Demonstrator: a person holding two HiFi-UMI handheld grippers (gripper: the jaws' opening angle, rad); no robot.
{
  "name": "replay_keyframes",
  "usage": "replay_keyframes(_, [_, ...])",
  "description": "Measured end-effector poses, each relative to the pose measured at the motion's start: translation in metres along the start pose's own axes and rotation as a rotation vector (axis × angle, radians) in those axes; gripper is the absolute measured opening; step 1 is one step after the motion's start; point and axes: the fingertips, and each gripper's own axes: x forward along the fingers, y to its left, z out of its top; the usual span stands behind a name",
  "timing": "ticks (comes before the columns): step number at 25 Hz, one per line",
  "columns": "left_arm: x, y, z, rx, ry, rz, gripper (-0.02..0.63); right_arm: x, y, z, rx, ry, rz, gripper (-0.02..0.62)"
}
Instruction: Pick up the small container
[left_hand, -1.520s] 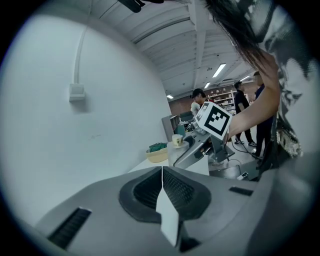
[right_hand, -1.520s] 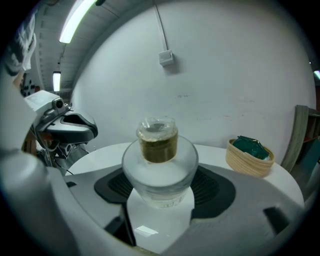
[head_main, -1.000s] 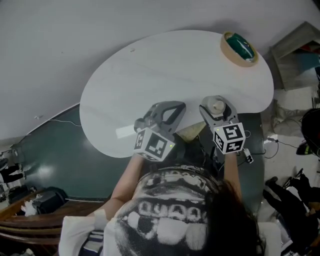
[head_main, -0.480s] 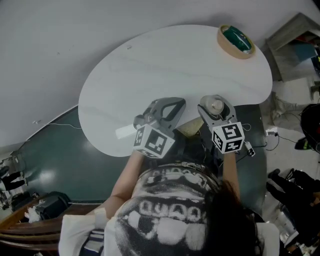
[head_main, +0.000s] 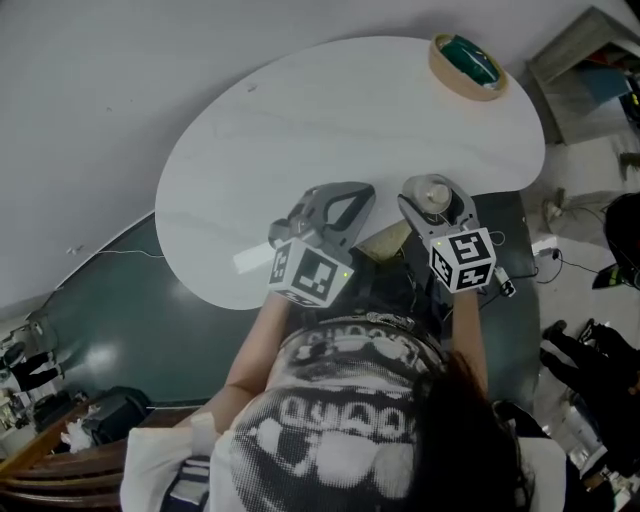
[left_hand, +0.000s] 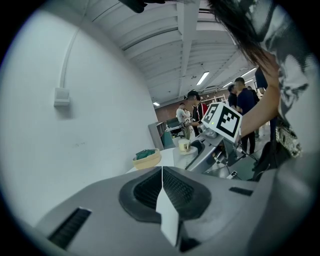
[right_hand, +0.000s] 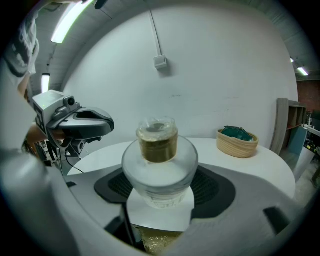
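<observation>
The small container (right_hand: 159, 160) is a clear jar with a rounded lid and yellow-brown contents. It sits upright between the jaws of my right gripper (right_hand: 160, 180), which is shut on it. In the head view the small container (head_main: 434, 191) and the right gripper (head_main: 436, 198) are at the white table's near edge (head_main: 480, 195). My left gripper (head_main: 345, 205) hovers just to the left of it over the table, apart from the jar. The left gripper (left_hand: 162, 172) has its jaws closed together with nothing between them.
A woven basket (head_main: 468, 66) with a green object inside stands at the table's far right corner; the basket (right_hand: 237, 141) also shows in the right gripper view. A plain wall runs behind the table. Cables and dark floor lie below the near edge.
Both grippers stay in nearly the same place at the table's near edge, the right one still holding the container. The head view has shifted slightly.
</observation>
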Motion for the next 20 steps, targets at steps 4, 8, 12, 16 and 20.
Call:
replay_keyframes(4, [0.002, 0.001, -0.002, 0.001, 0.002, -0.001, 0.006, 0.003, -0.005, 0.001, -0.002, -0.001, 0.001, 0.325])
replay_keyframes(8, [0.002, 0.001, -0.004, -0.002, 0.005, -0.002, 0.006, 0.006, -0.008, 0.001, -0.005, 0.0, 0.005, 0.325])
replay_keyframes(12, [0.001, 0.002, -0.007, -0.008, 0.012, -0.001, 0.006, 0.011, -0.007, 0.001, -0.005, 0.004, 0.015, 0.325])
replay_keyframes(16, [0.004, 0.002, -0.011, -0.011, 0.022, -0.003, 0.006, 0.016, -0.008, -0.001, -0.007, 0.008, 0.027, 0.325])
replay_keyframes(20, [0.009, -0.002, -0.009, -0.016, 0.03, -0.015, 0.006, 0.016, -0.013, -0.004, -0.005, 0.009, 0.031, 0.325])
